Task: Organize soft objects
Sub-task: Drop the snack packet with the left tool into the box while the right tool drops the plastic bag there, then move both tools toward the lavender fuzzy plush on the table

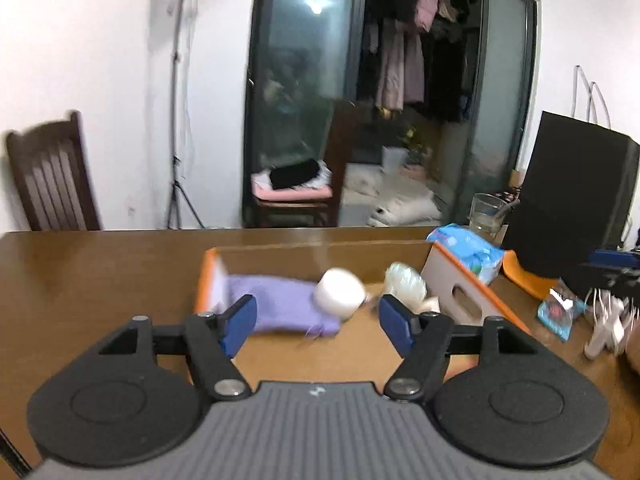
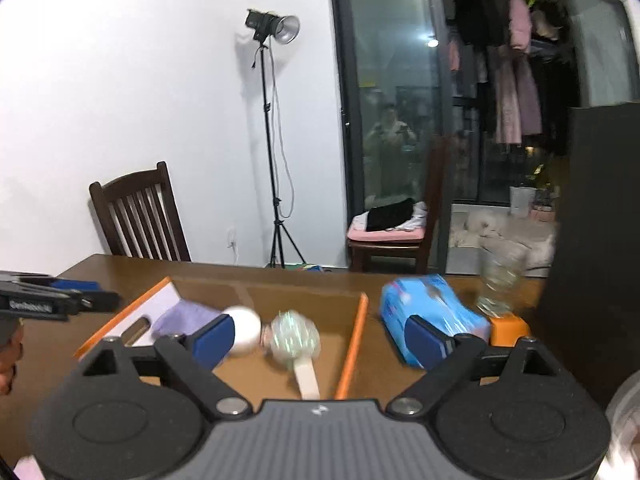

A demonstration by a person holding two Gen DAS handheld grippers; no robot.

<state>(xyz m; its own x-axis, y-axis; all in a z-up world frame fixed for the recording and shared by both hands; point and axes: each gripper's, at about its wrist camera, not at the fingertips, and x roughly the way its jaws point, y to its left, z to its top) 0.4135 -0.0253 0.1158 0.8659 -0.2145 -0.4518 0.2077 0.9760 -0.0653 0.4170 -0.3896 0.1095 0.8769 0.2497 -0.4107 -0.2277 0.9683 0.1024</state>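
An open cardboard box with orange edges [image 1: 472, 280] [image 2: 352, 344] lies on the brown table. Inside it are a folded purple cloth [image 1: 280, 304] [image 2: 180, 316], a white round roll [image 1: 340, 292] [image 2: 244, 330] and a clear shiny pouf on a pale handle [image 1: 406, 280] [image 2: 294, 340]. A blue tissue pack [image 1: 468, 250] [image 2: 432, 312] rests on the box's right side. My left gripper [image 1: 316, 324] is open and empty, just before the cloth and roll. My right gripper [image 2: 320, 340] is open and empty above the box's near edge.
A glass [image 1: 486, 212] [image 2: 500, 280] and a tall black bag [image 1: 576, 200] [image 2: 600, 240] stand at the table's right. A small blue packet [image 1: 558, 314] and white cable [image 1: 604, 324] lie right of the box. Wooden chairs [image 2: 140, 216] stand beyond the table.
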